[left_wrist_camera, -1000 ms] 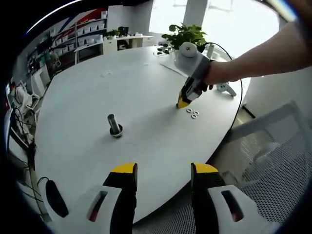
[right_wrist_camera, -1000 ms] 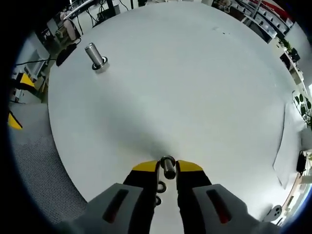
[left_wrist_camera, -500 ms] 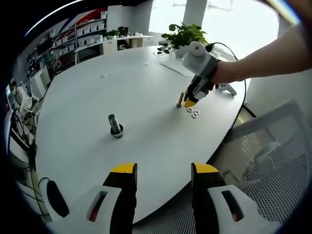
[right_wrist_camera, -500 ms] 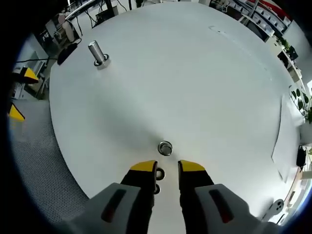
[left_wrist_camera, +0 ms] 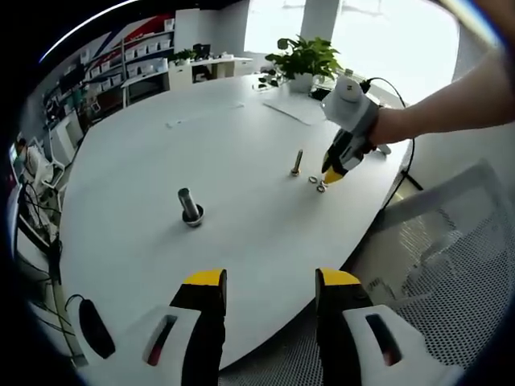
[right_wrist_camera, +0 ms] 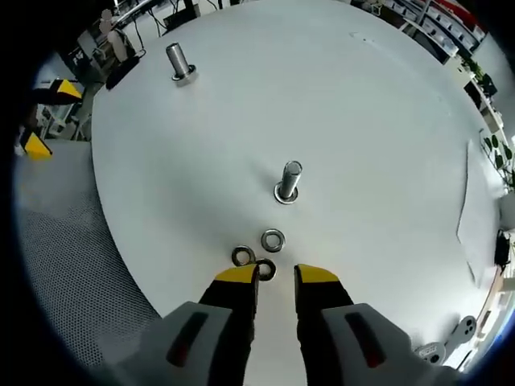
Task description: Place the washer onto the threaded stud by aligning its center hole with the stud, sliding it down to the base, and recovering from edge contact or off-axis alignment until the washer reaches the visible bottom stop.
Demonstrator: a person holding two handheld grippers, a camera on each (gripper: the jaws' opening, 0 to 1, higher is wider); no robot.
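The round white table (right_wrist_camera: 386,121) spreads wide around the work, with broad bare surface on every side of the parts in the right gripper view; its curved near edge runs down the left of that view, with grey mesh flooring beyond. In the left gripper view the table edge curves just ahead of the left gripper (left_wrist_camera: 265,281), whose yellow-tipped jaws stand apart with nothing between them, hovering over the near rim. A paper sheet (left_wrist_camera: 294,108) lies at the far side near a potted plant (left_wrist_camera: 306,58), well apart from the parts.

The threaded stud (right_wrist_camera: 288,182) stands upright on its flanged base in the middle of the table, metallic and slim, free on all sides. A second, thicker bolt (right_wrist_camera: 179,61) stands upright far off to the left, near the table's edge. Three washers (right_wrist_camera: 256,256) lie flat on the table in a tight cluster just near of the stud: small shiny rings with clear centre holes, one (right_wrist_camera: 273,240) nearest the stud, one (right_wrist_camera: 243,256) to its left, one (right_wrist_camera: 265,270) partly between the jaw tips.

The right gripper (right_wrist_camera: 276,275) hangs right over that cluster, jaws parted with a narrow gap and gripping nothing. In the left gripper view it (left_wrist_camera: 332,174) comes in from the right, tips down, just beside the washers (left_wrist_camera: 317,184), with the stud (left_wrist_camera: 297,162) a little to their left.
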